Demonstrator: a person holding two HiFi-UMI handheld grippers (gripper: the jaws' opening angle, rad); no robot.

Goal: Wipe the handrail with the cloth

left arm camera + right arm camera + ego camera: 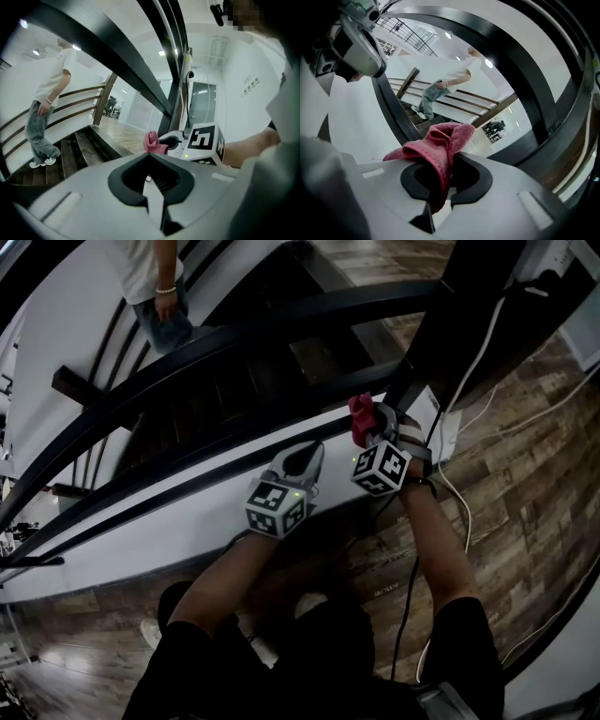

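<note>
Holding the one pink-red cloth (436, 150), the right gripper (367, 427) has both jaws clamped on it, with the cloth bunched up and poking out past the tips. From the head view the cloth sits right up by the lower of two curved black rails, next to the dark post (450, 324). Can't tell if it's actually touching. The top handrail (281, 320) runs above it, apart from the cloth. The left gripper (302, 457) is just beside the right one, jaws closed together with nothing in them. There are two marker cubes, one per gripper. One other person (155, 287) stands up on the wooden stairs (82, 150). At least two white cables (469, 362) trail over the wood floor (534, 493).
</note>
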